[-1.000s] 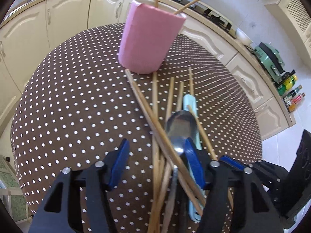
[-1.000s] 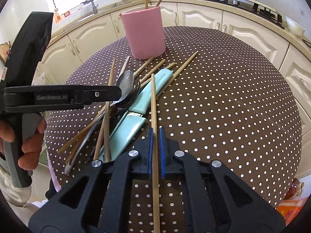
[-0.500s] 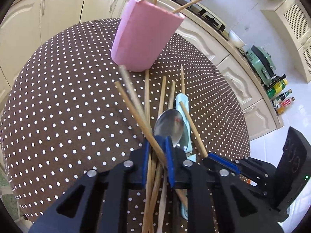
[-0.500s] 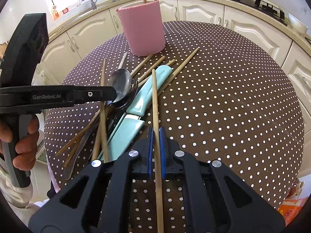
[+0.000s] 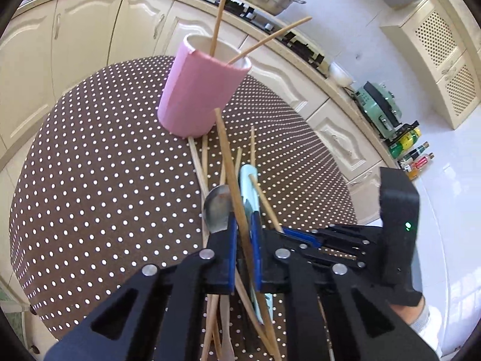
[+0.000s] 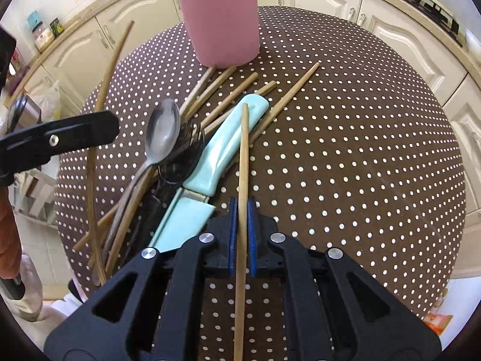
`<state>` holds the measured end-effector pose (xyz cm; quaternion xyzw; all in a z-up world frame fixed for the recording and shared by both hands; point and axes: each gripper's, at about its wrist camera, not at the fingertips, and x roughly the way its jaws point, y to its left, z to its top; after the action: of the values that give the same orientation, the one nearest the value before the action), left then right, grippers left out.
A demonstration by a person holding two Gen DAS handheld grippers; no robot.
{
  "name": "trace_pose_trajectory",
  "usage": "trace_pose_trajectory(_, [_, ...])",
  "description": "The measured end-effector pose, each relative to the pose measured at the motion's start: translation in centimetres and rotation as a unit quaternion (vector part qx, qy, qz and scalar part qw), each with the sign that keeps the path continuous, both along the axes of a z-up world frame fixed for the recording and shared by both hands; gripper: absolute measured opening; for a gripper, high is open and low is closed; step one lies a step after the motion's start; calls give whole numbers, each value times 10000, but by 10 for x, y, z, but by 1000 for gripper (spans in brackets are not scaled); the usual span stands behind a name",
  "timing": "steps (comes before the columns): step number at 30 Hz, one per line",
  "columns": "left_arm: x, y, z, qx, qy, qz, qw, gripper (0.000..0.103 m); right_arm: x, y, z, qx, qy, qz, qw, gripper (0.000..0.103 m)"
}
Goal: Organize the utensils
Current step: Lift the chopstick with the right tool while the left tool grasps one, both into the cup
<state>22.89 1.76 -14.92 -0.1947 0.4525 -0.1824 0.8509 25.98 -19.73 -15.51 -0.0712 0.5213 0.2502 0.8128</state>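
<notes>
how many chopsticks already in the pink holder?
2. Both stand in the pink holder: one chopstick nearly upright at the back, the other chopstick leaning right over the rim. Any shorter utensil inside would be hidden.

Left tool (image 5: 243, 225), just closed, pinches a chopstick (image 5: 230, 162) near the pink cup (image 5: 198, 96).

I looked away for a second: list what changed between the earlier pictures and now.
The left gripper has just closed on a chopstick from the pile and tipped it up. The right gripper stays shut on its chopstick, now nearer the cup. Spoon and knife unmoved.
</notes>
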Motion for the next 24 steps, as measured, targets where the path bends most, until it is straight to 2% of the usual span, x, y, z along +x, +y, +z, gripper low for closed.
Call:
trace_pose_trajectory(4, [-7,4,18,-89,-255,-118,9996,7,-6,-11,22,553,-269,-80,9981,6])
trace_pose_trajectory(10, [-15,3,48,-90,-678,-191,9975,6,-16,-17,53,906,-750,-116,9930,6])
trace_pose_trajectory(13, [-18,4,60,-142,-905,-214,9956,6,-22,-22,74,1259,-1014,-153,9867,6])
trace_pose_trajectory(20, [-14,1,95,-115,-1347,-281,9904,6,-24,-21,126,1893,-1983,-231,9614,6])
trace_pose_trajectory(24, [-11,3,121,-16,-1698,-195,9853,6,-22,-22,148,2307,-2580,-425,9372,6])
